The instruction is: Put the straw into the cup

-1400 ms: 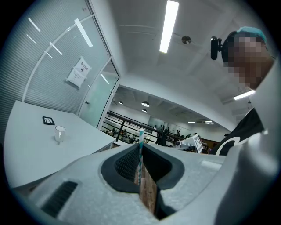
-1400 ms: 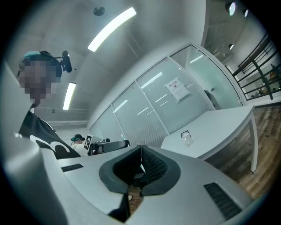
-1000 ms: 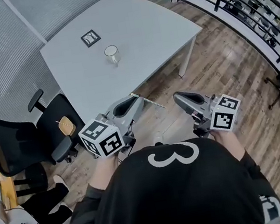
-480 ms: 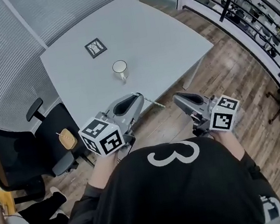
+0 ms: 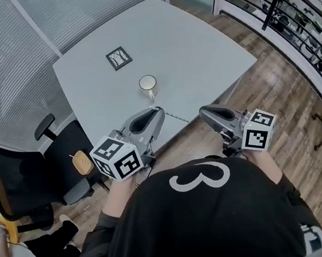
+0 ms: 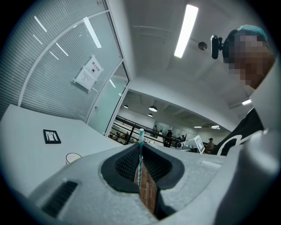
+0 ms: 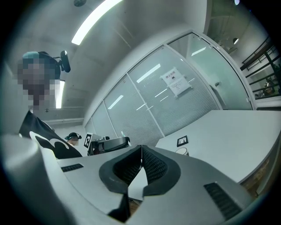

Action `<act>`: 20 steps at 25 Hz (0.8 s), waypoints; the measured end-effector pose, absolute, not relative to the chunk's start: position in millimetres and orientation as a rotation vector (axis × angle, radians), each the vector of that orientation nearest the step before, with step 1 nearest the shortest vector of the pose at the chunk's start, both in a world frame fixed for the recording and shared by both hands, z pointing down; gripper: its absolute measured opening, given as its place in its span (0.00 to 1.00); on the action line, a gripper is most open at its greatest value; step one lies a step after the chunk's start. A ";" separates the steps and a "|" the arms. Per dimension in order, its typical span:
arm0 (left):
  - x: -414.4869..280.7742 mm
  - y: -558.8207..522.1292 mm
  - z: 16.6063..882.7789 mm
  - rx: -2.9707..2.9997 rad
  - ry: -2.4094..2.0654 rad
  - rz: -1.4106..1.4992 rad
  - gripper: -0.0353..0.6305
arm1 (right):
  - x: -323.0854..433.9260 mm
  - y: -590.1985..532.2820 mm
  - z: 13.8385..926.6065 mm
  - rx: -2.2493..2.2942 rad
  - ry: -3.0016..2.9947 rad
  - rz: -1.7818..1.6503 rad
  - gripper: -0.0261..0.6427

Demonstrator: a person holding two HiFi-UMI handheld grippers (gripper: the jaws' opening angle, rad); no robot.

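One straw [image 5: 176,117]: pinched in left gripper [image 5: 159,112], lying crosswise
Cup [image 5: 148,84]: ahead of that gripper, on table [image 5: 196,46]
Right gripper [image 5: 202,111]: pressed together, empty

The straw [image 6: 140,156] is striped teal and white. The cup [image 5: 148,84] is white, the worktop [image 5: 209,50] pale grey. The left hand-held gripper [image 5: 158,111] and right hand-held gripper [image 5: 201,111] are grey with black-and-white square markers.
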State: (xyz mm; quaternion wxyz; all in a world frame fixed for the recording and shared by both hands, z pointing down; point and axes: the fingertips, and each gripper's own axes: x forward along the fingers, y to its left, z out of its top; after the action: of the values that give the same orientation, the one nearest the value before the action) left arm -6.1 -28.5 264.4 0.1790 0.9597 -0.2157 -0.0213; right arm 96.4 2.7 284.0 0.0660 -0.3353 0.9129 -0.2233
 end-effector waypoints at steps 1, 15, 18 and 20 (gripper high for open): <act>-6.5 -29.6 266.5 2.707 -0.613 -0.061 0.11 | 96.3 0.9 285.9 -1.010 2.756 -0.681 0.06; -13.4 -75.2 276.2 2.646 -0.742 -0.076 0.11 | 92.9 -51.7 301.7 -0.891 2.791 -0.764 0.06; -15.2 -92.4 277.0 2.631 -0.773 -0.078 0.11 | 91.8 -70.0 306.1 -0.860 2.798 -0.791 0.06; -13.0 -103.9 278.8 2.615 -0.785 -0.080 0.11 | 95.0 -82.2 308.8 -0.854 2.803 -0.810 0.06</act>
State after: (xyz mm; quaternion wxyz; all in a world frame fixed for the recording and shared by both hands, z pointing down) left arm -13.0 -103.9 278.8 0.2035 0.9373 -0.2813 -0.0286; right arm 95.0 -82.2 308.8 0.0509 -0.2806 0.9208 -0.2661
